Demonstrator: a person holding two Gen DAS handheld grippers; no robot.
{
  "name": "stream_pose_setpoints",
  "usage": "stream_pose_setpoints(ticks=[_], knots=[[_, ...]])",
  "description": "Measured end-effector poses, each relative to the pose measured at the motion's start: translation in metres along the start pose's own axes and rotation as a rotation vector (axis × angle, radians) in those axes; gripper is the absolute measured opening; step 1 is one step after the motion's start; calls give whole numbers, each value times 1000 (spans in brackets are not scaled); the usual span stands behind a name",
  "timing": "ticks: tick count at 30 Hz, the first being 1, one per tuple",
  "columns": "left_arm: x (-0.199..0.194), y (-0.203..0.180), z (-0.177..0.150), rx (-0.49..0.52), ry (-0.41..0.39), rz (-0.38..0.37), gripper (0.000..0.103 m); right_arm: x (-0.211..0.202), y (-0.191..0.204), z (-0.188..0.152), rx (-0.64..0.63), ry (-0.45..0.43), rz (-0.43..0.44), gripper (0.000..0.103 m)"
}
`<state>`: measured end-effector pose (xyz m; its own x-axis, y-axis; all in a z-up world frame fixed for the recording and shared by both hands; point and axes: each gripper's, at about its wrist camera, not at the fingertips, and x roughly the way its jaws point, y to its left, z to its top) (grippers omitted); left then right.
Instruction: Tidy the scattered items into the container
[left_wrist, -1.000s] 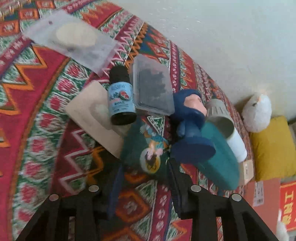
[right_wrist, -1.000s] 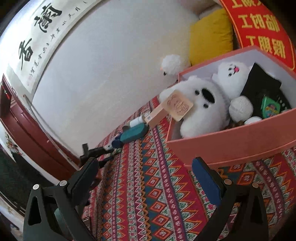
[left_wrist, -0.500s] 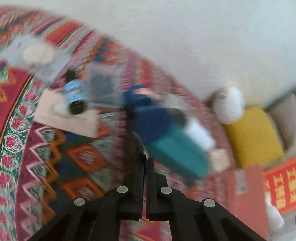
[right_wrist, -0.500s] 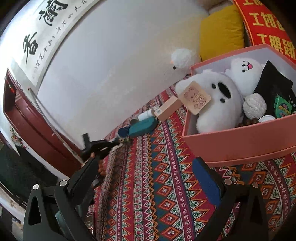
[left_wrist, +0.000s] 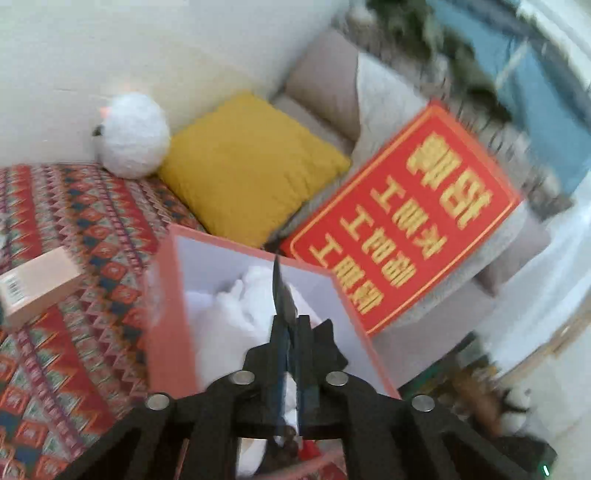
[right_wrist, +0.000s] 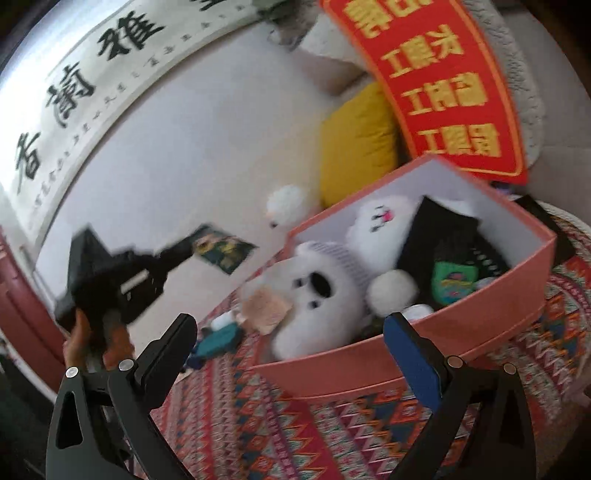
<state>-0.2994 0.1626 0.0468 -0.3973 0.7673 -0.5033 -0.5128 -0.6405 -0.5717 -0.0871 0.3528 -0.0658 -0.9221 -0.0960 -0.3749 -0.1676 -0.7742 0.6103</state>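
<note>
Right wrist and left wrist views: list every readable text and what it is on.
"香 蘭 雅": large brush characters on the wall scroll.
Red banner: gold characters, too blurred.
Tan box: barcode label, too small.
Green packet: blurred.
Card in left gripper: blurred.

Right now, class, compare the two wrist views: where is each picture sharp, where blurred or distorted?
Left wrist view: the left gripper and the thin dark card it pinches are fairly crisp; the pink box and the background smear. Right wrist view: the right gripper is sharp, the box's plush toys are soft, and fisheye bends the wall scroll.
</note>
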Motion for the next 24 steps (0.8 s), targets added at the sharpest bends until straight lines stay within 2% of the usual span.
stream_pose_setpoints(ticks=[2, 3, 4, 5, 6, 7, 9, 12, 15, 17, 18, 19, 21, 24], knots=[[10, -11, 15, 7, -6, 86, 51, -4, -14, 6, 34, -9, -26, 102], [5, -11, 20, 12, -42, 98, 54, -5, -20, 8, 50, -13, -34, 102], [-3, -10, 23, 22, -80, 104, 59, -6, -25, 10, 59, -15, -39, 102], [-17, -1, 24, 32, -108, 140, 73, -6, -27, 11, 59, -10, -37, 103], [-34, 11, 24, 38, -126, 198, 87, -3, -27, 11, 51, 2, -19, 103], [-51, 24, 23, 45, -144, 257, 92, 4, -22, 9, 31, 36, 27, 103], [-84, 61, 20, -8, -140, 317, 94, 31, -6, 0, -8, 157, 151, 103], [-144, 140, 2, -176, -127, 313, 94, 88, 50, -32, -14, 383, 379, 103], [-181, 205, -17, -283, -140, 355, 94, 143, 113, -55, -79, 502, 490, 103], [-198, 251, -32, -360, -143, 389, 94, 197, 143, -67, -104, 550, 492, 100], [-204, 274, -39, -402, -147, 386, 94, 228, 148, -73, -79, 565, 469, 96], [-208, 294, -46, -435, -155, 381, 94, 261, 148, -80, -38, 579, 435, 90], [-213, 326, -57, -489, -172, 375, 94, 321, 146, -95, 46, 602, 366, 87], [-218, 370, -73, -562, -203, 343, 94, 382, 131, -117, 177, 606, 270, 87]])
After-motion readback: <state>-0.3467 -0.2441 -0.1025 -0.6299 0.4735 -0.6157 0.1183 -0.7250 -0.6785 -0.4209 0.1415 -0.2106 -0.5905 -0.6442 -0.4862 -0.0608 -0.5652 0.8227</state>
